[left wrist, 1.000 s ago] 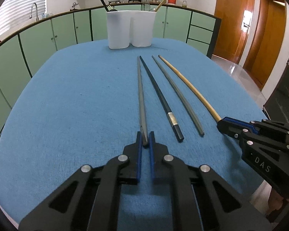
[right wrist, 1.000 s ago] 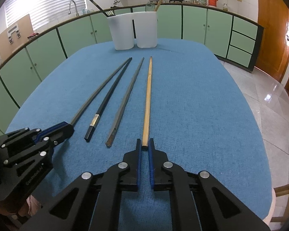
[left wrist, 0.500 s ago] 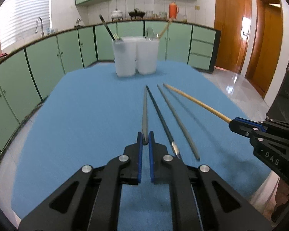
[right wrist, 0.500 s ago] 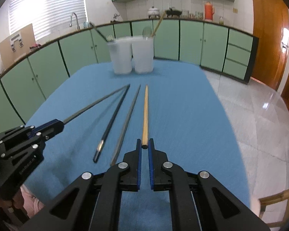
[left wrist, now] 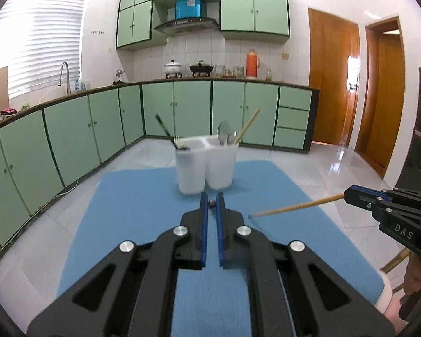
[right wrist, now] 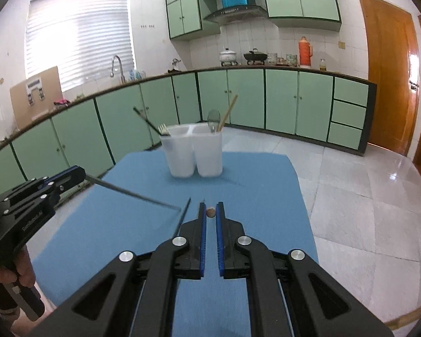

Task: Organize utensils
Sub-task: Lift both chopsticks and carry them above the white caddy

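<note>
My left gripper is shut on a grey chopstick, seen end-on in its own view and held above the blue table. My right gripper is shut on a wooden chopstick, its end showing between the jaws. Both sticks are lifted and point roughly toward the white two-compartment holder, also in the right wrist view. The holder has a black utensil and fork on the left, a spoon and wooden stick on the right. A dark chopstick shows beside the right gripper.
Green cabinets ring the room behind the table. Tiled floor lies to the right. Wooden doors stand at the far right. The counter carries pots and a red flask.
Both grippers rose from the table, each lifting its chopstick. The views tilted up, and the holder now sits closer to centre. The other two chopsticks dropped mostly out of view.
</note>
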### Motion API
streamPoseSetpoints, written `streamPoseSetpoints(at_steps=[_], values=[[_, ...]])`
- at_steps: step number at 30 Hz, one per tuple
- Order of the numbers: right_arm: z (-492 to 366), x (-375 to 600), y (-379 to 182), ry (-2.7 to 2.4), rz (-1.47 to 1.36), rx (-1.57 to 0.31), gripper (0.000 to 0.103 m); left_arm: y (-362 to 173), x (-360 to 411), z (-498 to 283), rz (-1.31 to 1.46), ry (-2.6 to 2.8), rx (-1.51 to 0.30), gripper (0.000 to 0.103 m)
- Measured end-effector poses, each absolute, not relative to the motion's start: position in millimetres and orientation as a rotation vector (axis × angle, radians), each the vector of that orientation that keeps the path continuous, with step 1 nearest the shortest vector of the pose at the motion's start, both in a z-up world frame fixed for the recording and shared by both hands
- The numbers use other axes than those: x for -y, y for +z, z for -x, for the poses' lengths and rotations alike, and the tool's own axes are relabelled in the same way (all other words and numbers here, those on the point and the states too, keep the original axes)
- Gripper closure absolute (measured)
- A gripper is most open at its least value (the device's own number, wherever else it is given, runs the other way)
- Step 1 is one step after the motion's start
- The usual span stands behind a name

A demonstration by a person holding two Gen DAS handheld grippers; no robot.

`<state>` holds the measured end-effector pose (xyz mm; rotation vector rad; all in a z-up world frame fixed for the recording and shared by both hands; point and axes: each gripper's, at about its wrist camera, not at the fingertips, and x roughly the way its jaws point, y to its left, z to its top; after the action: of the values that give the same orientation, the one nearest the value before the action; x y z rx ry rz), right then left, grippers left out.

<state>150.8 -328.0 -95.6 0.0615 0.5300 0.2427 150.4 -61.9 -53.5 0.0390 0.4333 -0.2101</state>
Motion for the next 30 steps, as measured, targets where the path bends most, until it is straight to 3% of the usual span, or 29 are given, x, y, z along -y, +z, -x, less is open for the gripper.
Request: streamPoseSetpoints(at_steps=[30], values=[[-240.7,310.6,2.7,0.388,-0.006,-0.438,0.096,20.2,56.1,-234.8,0.014,-0.253,-0.323,0.099]])
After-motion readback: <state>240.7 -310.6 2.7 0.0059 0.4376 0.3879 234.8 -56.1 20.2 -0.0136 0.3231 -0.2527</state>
